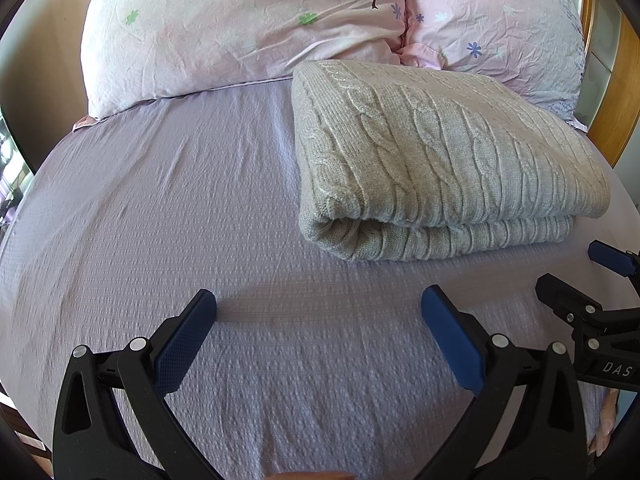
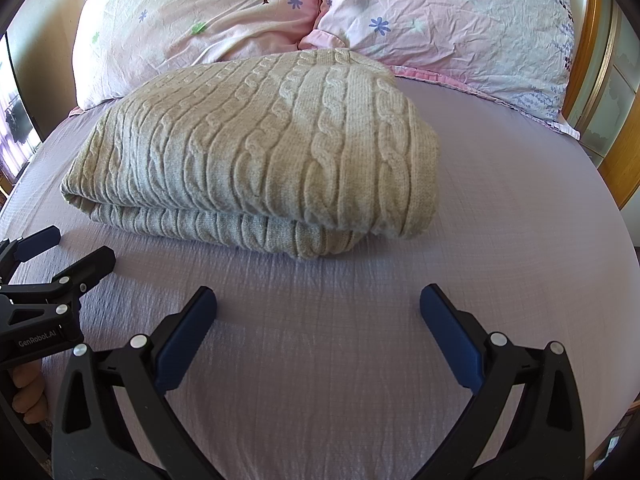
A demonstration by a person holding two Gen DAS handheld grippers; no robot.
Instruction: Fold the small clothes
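A grey cable-knit sweater (image 1: pixel 432 160) lies folded in a thick rectangle on the lilac bed sheet (image 1: pixel 180 208), its folded edge toward me. It also shows in the right wrist view (image 2: pixel 260 152). My left gripper (image 1: pixel 319 304) is open and empty, low over the sheet, short of the sweater's near left corner. My right gripper (image 2: pixel 319 304) is open and empty over the sheet in front of the sweater. Each gripper shows at the edge of the other's view: the right gripper (image 1: pixel 568 272) at right, the left gripper (image 2: pixel 76 248) at left.
Two pink flowered pillows (image 1: pixel 240 28) (image 2: pixel 440 20) lie against the head of the bed behind the sweater. A wooden bed frame (image 2: pixel 624 152) runs along the right. The lilac sheet (image 2: pixel 520 208) spreads around the sweater.
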